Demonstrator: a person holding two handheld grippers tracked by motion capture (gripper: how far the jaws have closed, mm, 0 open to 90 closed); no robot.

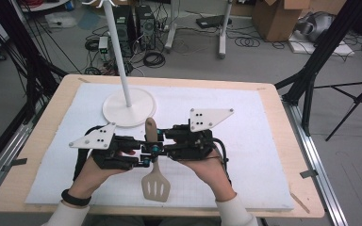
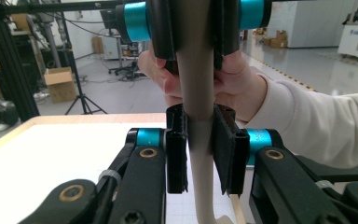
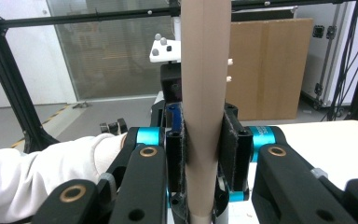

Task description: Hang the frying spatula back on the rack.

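Note:
A beige slotted spatula is held over the white mat, its head toward the near edge and its handle pointing away. My left gripper comes in from the left and is shut on the handle, both pads pressing on it. My right gripper comes in from the right and is shut on the same handle, a little farther from the head. In the left gripper view, the right gripper's jaws clamp the handle just above my own, with the person's hand behind them.
A white stand with a round base and a tall pole sits on the white mat just beyond the grippers. The mat covers a wooden table. Black frame legs, cables and cardboard boxes stand on the floor around it.

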